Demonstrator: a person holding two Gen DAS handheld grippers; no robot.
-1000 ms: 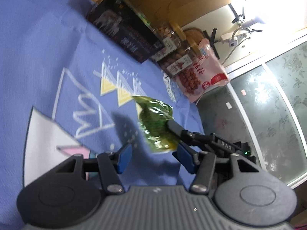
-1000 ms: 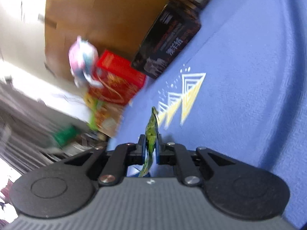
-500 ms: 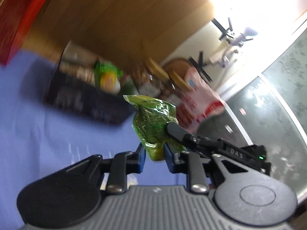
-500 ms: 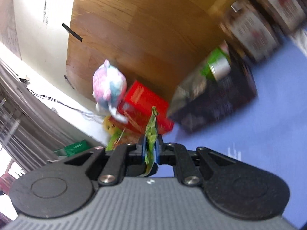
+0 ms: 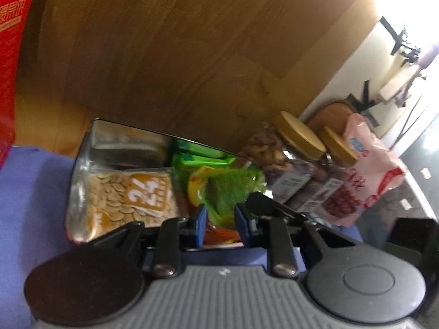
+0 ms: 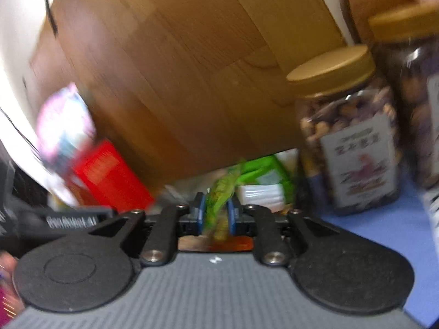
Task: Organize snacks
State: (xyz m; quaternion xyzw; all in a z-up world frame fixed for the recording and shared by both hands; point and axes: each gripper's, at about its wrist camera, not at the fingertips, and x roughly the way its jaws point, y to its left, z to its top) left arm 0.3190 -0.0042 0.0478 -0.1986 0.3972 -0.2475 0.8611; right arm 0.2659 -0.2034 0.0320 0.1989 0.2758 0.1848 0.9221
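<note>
Green snack packet [image 5: 229,192] — pinched in the left tongs [image 5: 219,223], right tongs [image 6: 215,213] opening around it — hangs over the box [image 5: 87,148] of stowed snacks; release pending, jars [image 6: 348,142] still on the worktop.

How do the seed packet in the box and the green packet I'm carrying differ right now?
The seed packet is tan with an orange label; the green packet is green. The seed packet lies in the open box; the green packet hangs above it, gripped by the left gripper. Both are see-through snack pouches.
</note>
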